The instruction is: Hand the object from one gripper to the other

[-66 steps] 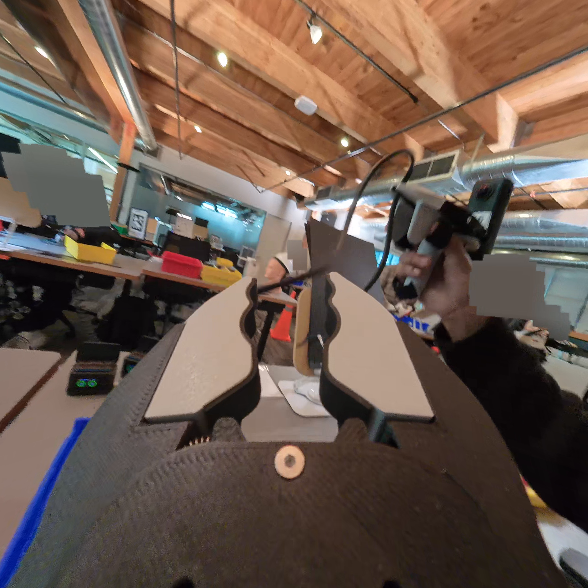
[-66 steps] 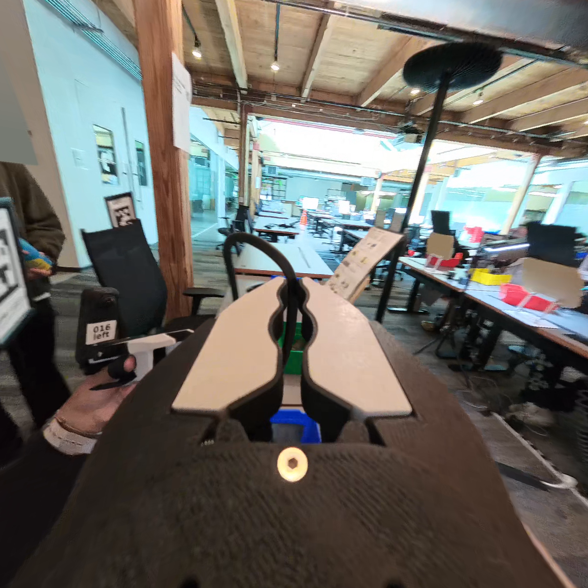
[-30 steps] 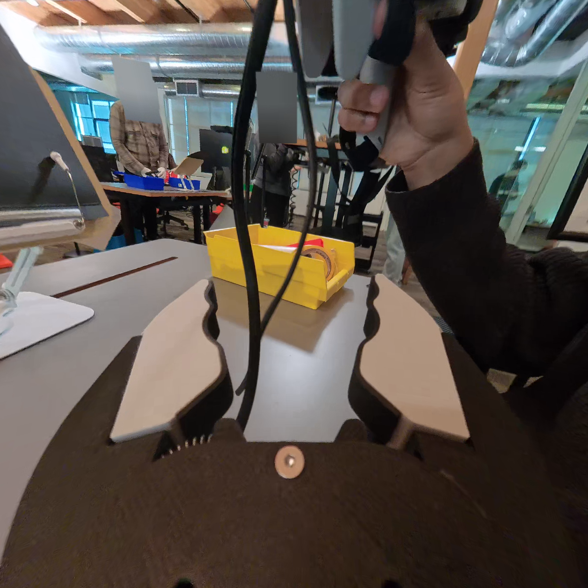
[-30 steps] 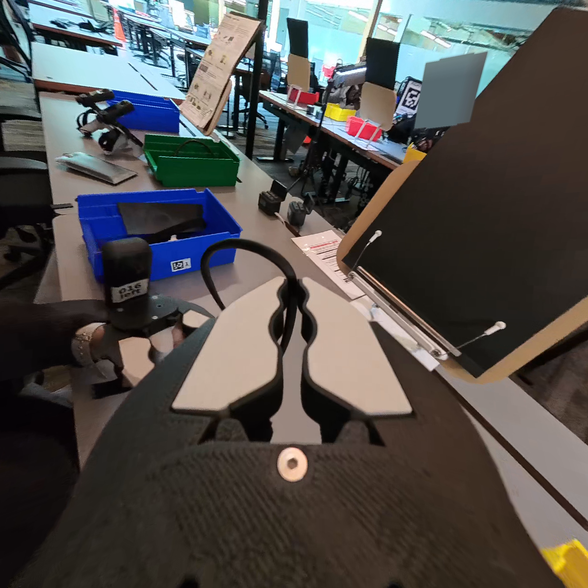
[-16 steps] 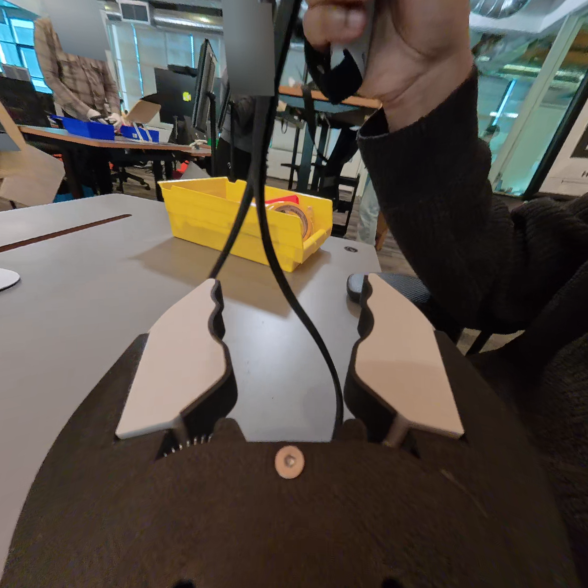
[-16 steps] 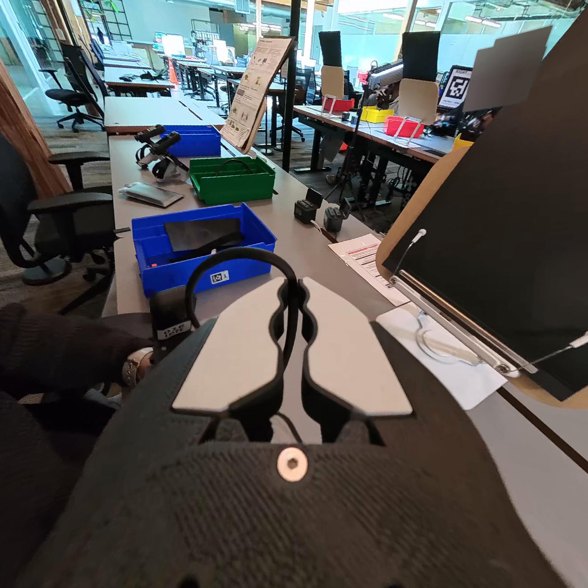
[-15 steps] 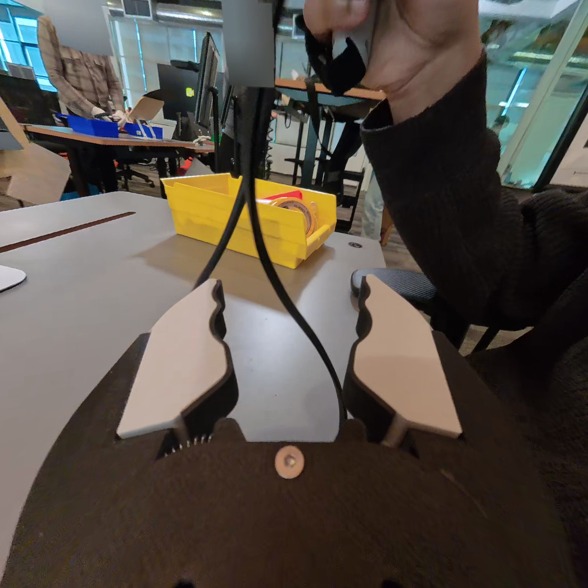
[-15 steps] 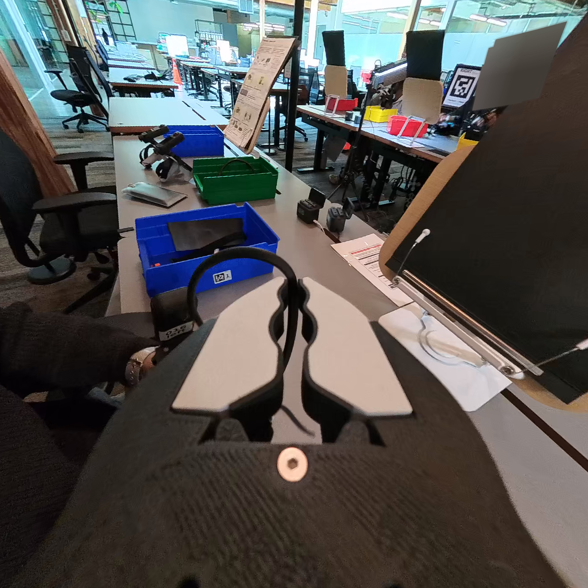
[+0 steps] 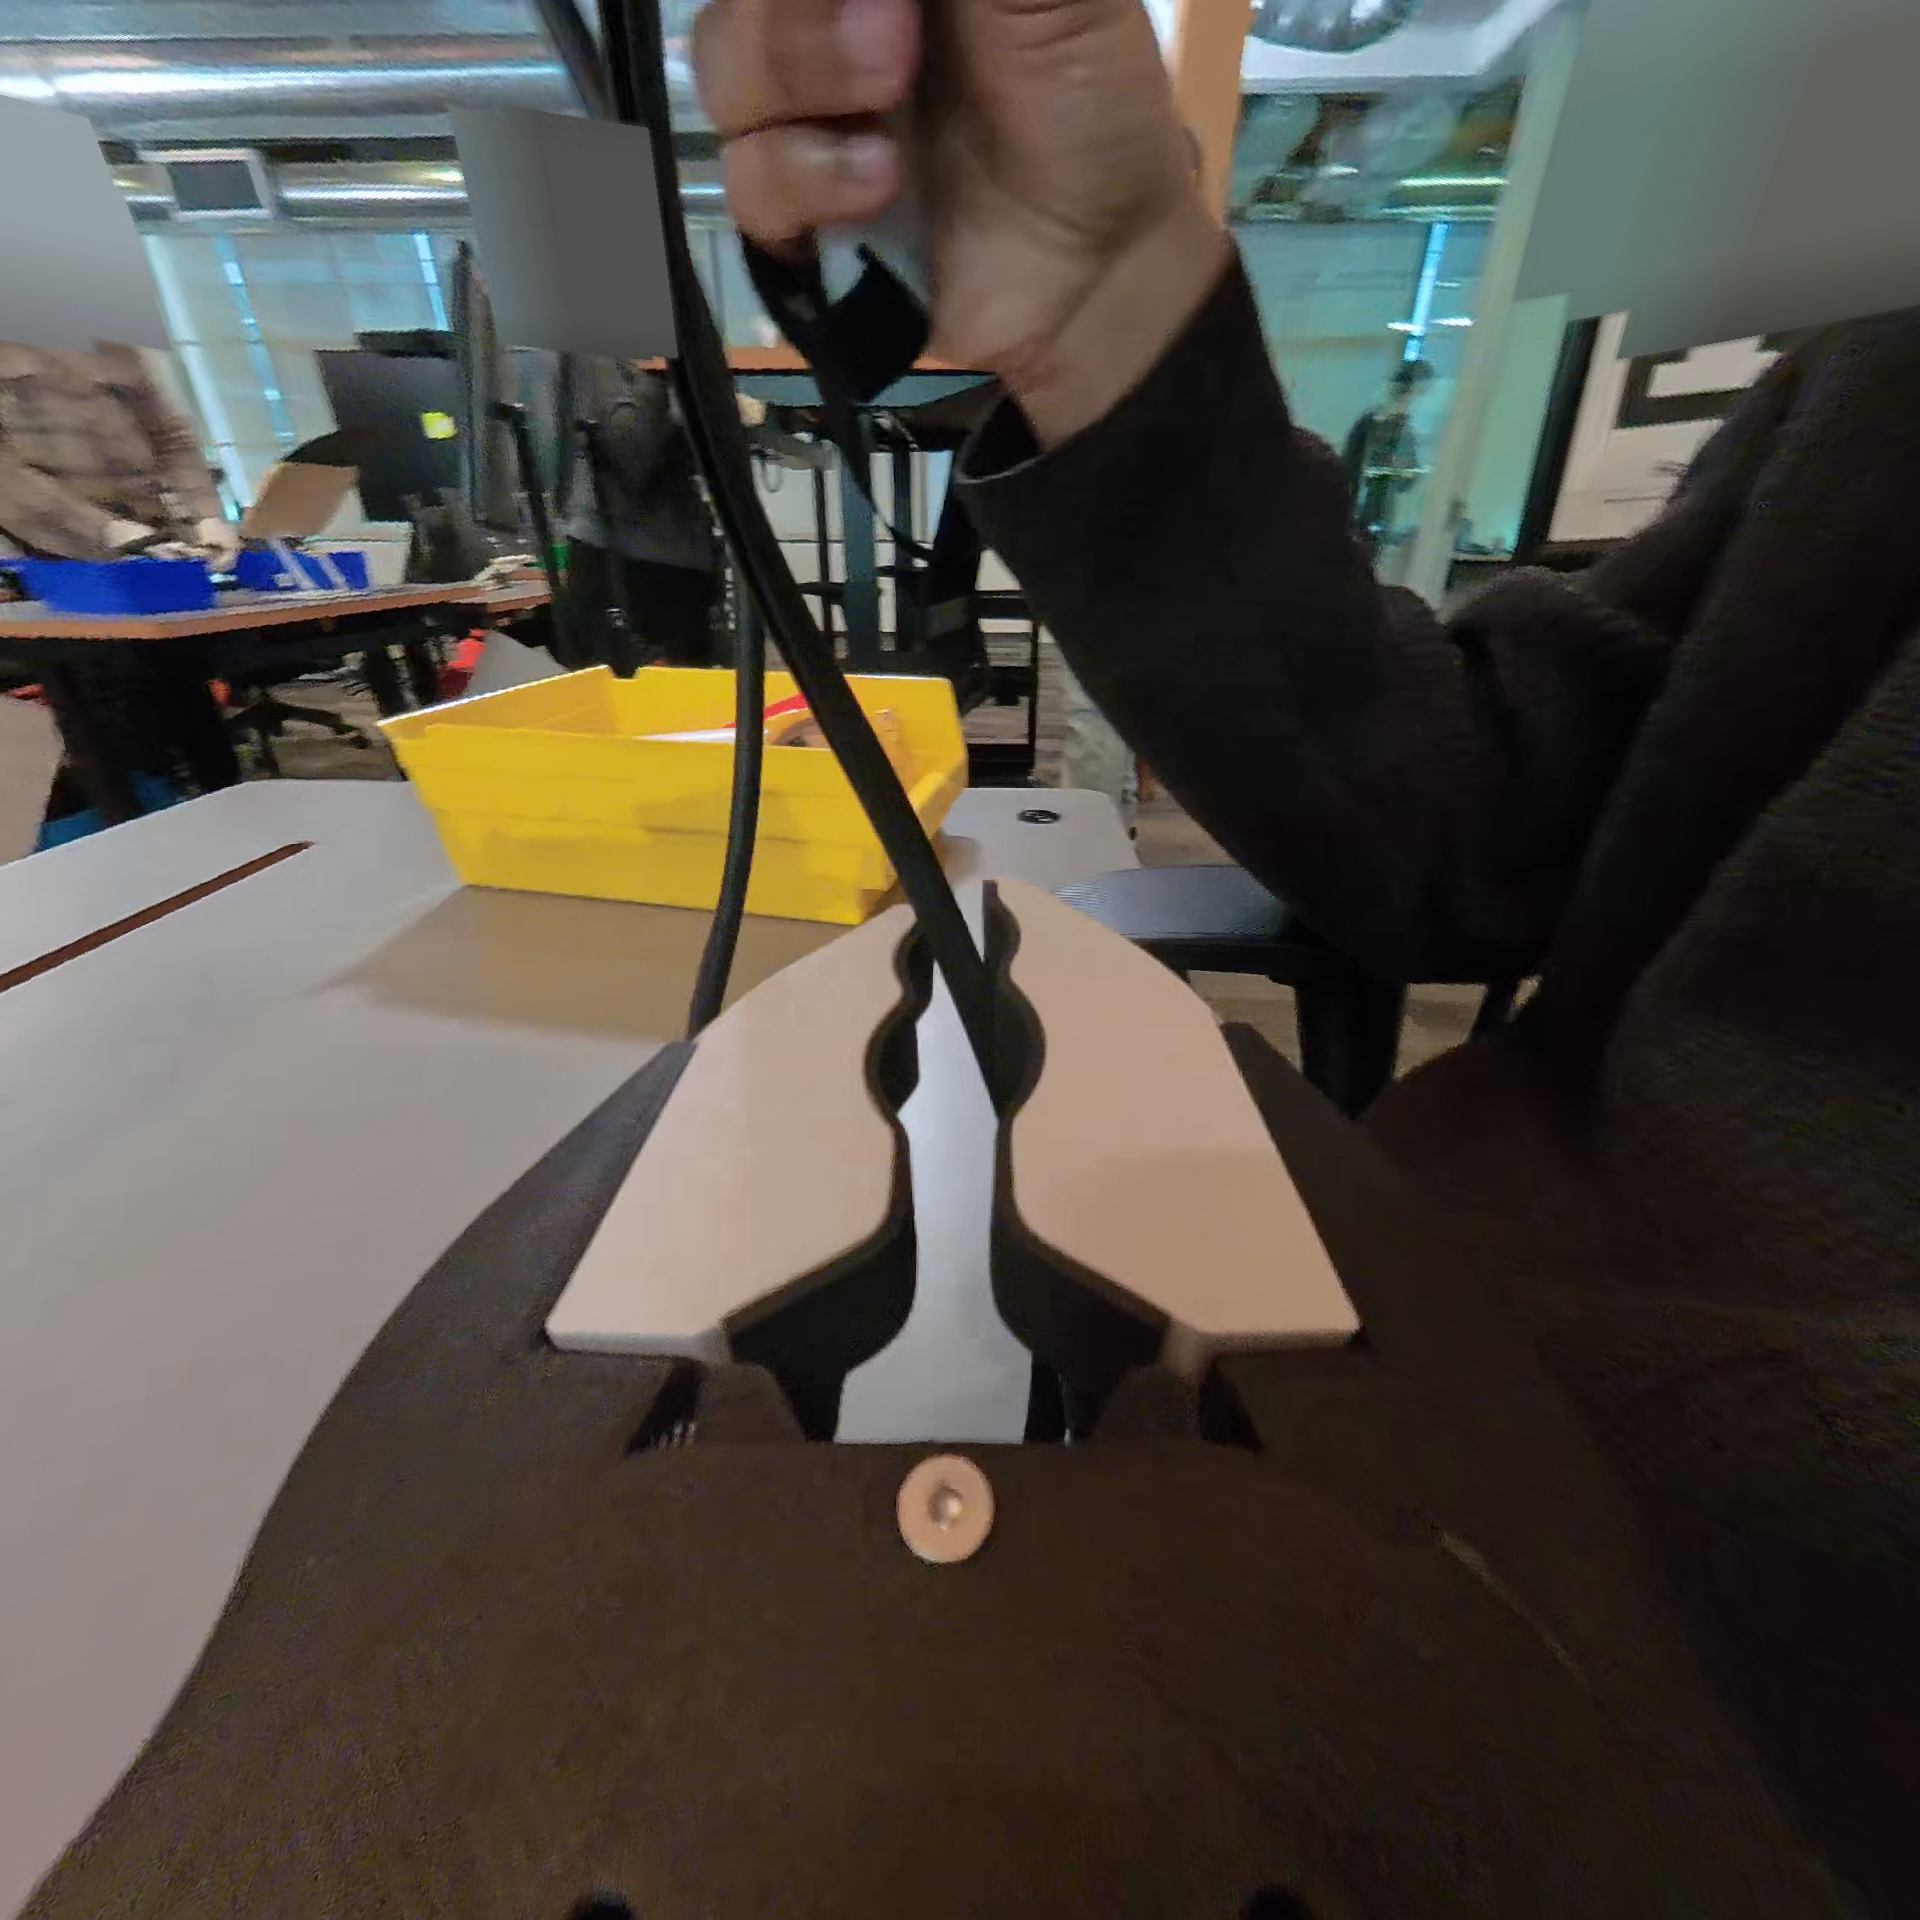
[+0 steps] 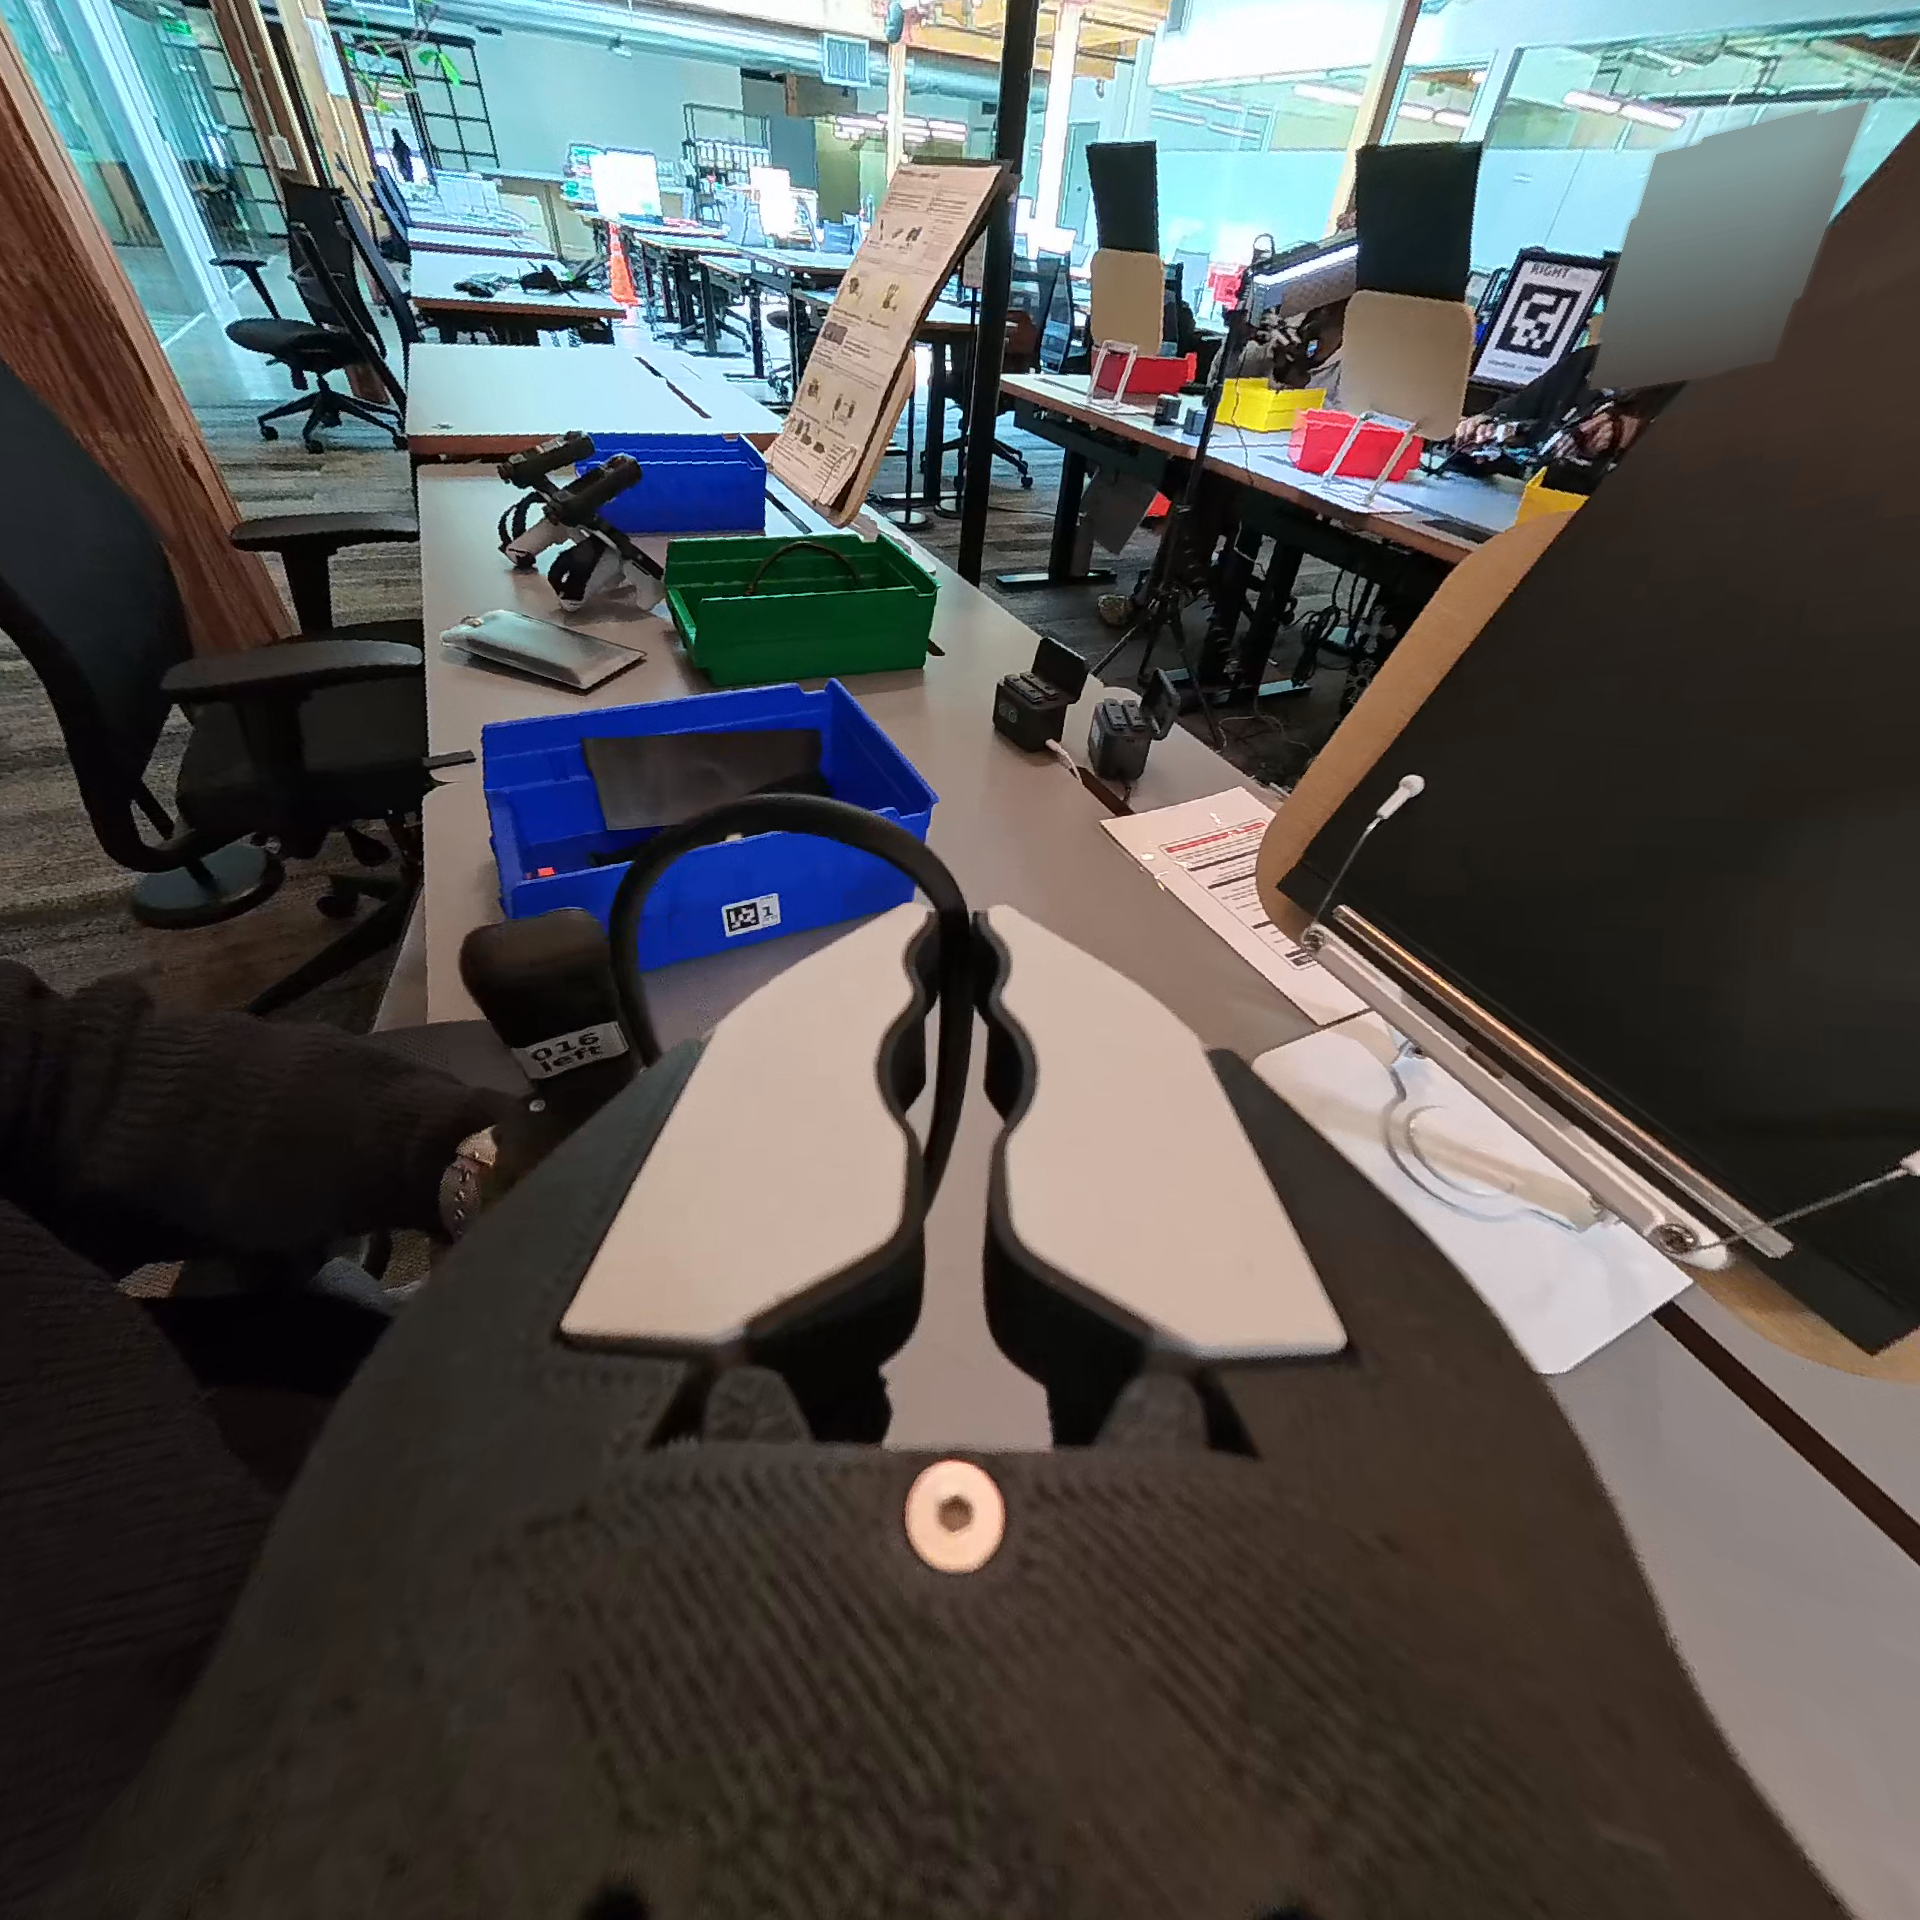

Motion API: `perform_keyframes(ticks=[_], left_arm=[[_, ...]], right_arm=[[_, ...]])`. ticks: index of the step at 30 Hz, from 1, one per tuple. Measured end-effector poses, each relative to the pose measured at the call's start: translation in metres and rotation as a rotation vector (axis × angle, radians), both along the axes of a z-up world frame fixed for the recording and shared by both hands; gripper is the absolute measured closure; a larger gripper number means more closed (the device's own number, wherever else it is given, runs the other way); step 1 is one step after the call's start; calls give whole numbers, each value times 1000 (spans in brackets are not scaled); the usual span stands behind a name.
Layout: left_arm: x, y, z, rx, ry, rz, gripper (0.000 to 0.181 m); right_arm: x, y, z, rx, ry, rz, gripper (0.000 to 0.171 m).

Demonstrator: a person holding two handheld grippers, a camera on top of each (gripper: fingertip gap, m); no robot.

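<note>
Two hand-held grippers, left and right, pinch one black cable.

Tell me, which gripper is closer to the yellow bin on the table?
Left, probably. The left gripper sits low over the table, with the yellow bin just ahead. The right gripper is held higher, in the hand above.

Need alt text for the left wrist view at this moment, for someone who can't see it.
The left gripper has its fingers closed on a black cable that hangs from above, where a hand in a dark sleeve grips a handle. Behind it, a yellow bin sits on a grey table.
</note>
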State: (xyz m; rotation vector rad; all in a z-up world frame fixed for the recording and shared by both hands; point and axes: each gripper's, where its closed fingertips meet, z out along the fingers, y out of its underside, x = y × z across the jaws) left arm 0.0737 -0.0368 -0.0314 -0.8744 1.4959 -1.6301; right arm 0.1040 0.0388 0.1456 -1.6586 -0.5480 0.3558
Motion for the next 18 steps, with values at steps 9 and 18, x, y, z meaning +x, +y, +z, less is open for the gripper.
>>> perform_keyframes(ticks=[9, 18], left_arm=[[-1, 13, 10, 25, -96, 92, 163], [2, 39, 13, 54, -150, 259, 148]], right_arm=[[-2, 0, -4, -14, 3, 19, 166], [-10, 0, -7, -22, 5, 47, 165]])
